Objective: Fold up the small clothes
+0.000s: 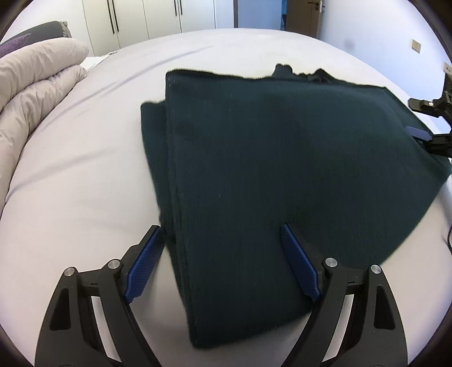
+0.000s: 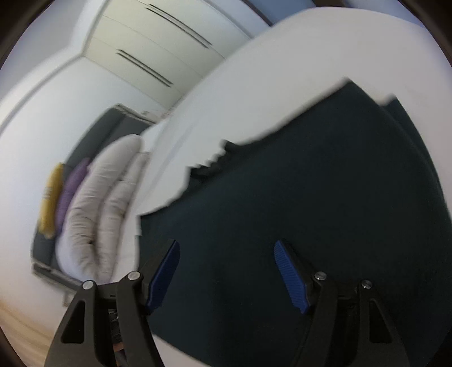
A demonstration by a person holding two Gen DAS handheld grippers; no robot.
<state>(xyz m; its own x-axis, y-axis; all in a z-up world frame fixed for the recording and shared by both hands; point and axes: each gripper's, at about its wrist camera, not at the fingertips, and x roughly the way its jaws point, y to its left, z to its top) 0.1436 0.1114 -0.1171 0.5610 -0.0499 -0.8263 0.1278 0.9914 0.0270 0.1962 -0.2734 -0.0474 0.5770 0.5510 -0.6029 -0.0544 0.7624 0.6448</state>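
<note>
A dark green folded garment [image 1: 268, 175] lies flat on the white bed [image 1: 84, 169]. My left gripper [image 1: 221, 230] is open, its blue pads [image 1: 145, 264] astride the garment's near left corner, holding nothing. My right gripper [image 2: 226, 245] is open and empty over the garment [image 2: 310, 211], which fills the right of that tilted, blurred view. The right gripper also shows in the left wrist view [image 1: 429, 124] at the garment's far right edge.
A beige folded duvet [image 1: 36, 93] lies at the bed's left, with purple and dark pillows [image 1: 17, 42] behind. White wardrobes [image 1: 147, 19] stand beyond the bed. In the right wrist view the duvet [image 2: 96, 211] and a yellow pillow [image 2: 50, 197] show at left.
</note>
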